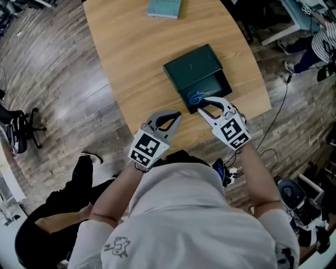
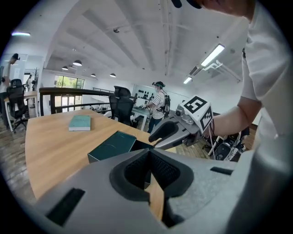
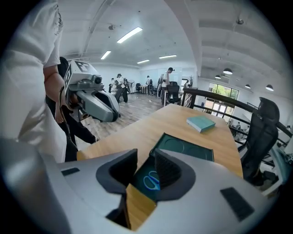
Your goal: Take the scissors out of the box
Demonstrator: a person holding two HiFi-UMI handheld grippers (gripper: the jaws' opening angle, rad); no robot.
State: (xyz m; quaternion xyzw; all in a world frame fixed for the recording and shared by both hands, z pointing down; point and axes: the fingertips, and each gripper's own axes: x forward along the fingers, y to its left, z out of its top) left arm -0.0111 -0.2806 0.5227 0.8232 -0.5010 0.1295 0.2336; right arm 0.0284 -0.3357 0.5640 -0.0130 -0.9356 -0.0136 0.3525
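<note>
A dark green box [image 1: 195, 73] lies on the wooden table [image 1: 131, 47], its lid [image 3: 185, 148] slid back so the near end is uncovered. Blue-handled scissors [image 1: 195, 97] lie in that uncovered end. My right gripper [image 1: 201, 106] hovers just at the box's near edge with its jaws apart; through the gap in the right gripper view I see the scissors [image 3: 151, 180], with nothing between the pads. My left gripper [image 1: 177, 115] is over the table's near edge, left of the box, with its jaws together and nothing in them. The left gripper view shows the box [image 2: 112, 145] beyond its tips.
A teal book [image 1: 164, 8] lies at the table's far end. The table edge runs just under both grippers. A black office chair [image 3: 263, 132] stands to the right. A person [image 1: 315, 42] and cables are on the floor at the right.
</note>
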